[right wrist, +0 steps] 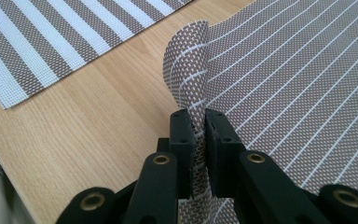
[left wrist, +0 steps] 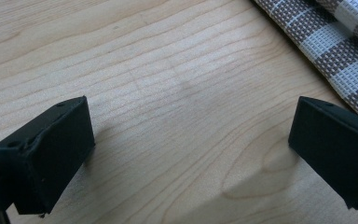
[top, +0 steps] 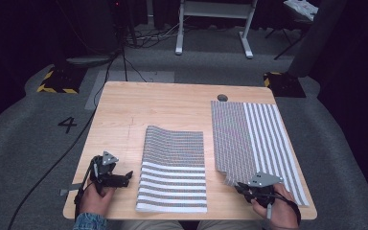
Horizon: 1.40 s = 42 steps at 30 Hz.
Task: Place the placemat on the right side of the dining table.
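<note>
The left tongs (top: pixel 127 176) rest low near the counter's front-left corner, jaws spread wide apart. The right tongs (top: pixel 240 186), near the front-right corner, have their jaws pinched together on a fold of brown-and-white striped woven mat (right wrist: pixel 193 70).

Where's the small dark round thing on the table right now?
High view: the small dark round object sits near the table's far edge, just beyond the right striped woven placemat's far-left corner.

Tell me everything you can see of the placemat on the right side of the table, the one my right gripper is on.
The right placemat is woven mesh, brown-grey with white stripes running lengthwise. It lies flat on the wooden table, along its right edge. Its left half looks finely patterned, as if folded over, and its right half shows broad stripes. The right gripper is shut on its near left corner, lifting and curling that corner upright. It lies apart from the middle placemat.
</note>
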{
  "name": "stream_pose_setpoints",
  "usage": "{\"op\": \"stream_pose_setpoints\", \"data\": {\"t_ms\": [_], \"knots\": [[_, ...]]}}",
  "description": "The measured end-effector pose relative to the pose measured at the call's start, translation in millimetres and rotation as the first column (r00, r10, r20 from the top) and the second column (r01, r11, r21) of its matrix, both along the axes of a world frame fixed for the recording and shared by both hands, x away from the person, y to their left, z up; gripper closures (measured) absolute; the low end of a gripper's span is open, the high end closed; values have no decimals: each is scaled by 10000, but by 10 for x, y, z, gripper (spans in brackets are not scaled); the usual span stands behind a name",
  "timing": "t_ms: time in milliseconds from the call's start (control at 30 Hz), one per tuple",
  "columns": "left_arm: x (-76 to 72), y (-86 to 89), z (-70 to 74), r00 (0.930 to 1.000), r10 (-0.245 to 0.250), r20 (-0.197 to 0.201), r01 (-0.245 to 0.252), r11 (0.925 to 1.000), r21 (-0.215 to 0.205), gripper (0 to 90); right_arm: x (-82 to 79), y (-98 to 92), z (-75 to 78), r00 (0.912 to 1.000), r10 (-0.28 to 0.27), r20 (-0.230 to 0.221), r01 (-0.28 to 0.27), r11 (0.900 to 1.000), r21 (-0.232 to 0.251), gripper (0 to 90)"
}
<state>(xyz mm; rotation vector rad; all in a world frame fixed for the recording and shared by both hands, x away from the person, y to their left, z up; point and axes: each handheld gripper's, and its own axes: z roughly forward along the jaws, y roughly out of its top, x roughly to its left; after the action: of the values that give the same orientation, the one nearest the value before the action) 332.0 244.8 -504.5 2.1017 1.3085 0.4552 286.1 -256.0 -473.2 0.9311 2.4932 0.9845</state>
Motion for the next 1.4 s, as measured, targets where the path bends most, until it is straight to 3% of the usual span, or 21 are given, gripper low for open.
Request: {"op": "stream_pose_setpoints", "data": {"t_ms": [133, 367, 900, 1000, 1033, 1067, 1200, 1233, 1300, 1333, 1400], "knots": [[0, 0, 0, 10000, -7, 1, 7, 10000, 1, 2, 2, -10, -23, 9999, -60, -124, 63, 9997, 215, 810], [0, 0, 0, 10000, -4, 2, 4, 10000, 0, 2, -16, -58, -22, 9999, -91, -46, 90, 9997, -222, 828], [0, 1, 0, 10000, -6, 0, 6, 10000, 3, 2, 20, -103, -22, 9994, -333, -48, 331, 9992, -234, 816], [0, 0, 0, 10000, -4, -1, 4, 10000, 2, 2, 16, -101, -22, 9993, -355, -126, 355, 9994, -33, 727], [0, 0, 0, 10000, -2, 1, 2, 10000, 1, 2, 10, -94, -23, 9985, -414, -359, 421, 9989, 185, 656], [0, 1, 0, 10000, -4, 1, 4, 10000, 4, 2, -29, -70, -21, 9965, -603, -585, 645, 9952, 733, 565], [0, 1, 0, 10000, -4, 2, 4, 10000, 5, 2, -103, -47, 47, 9984, -446, -361, 481, 9934, 1042, 532], [0, 1, 0, 10000, -4, -1, 4, 10000, 3, 2, -143, -47, 113, 9991, -333, -268, 368, 9892, 1420, 545], [0, 0, 0, 10000, -1, 2, 1, 10000, 3, 2, -154, -51, 145, 9992, -332, -240, 366, 9868, 1576, 584], [0, 0, 0, 10000, 2, 4, -2, 10000, -3, 2, -147, -68, 182, 9988, -446, -187, 468, 9883, 1449, 699], [0, 0, 0, 10000, -2, 3, 2, 10000, 3, 2, -131, -70, 181, 9985, -512, -205, 534, 9900, 1308, 750]]}}
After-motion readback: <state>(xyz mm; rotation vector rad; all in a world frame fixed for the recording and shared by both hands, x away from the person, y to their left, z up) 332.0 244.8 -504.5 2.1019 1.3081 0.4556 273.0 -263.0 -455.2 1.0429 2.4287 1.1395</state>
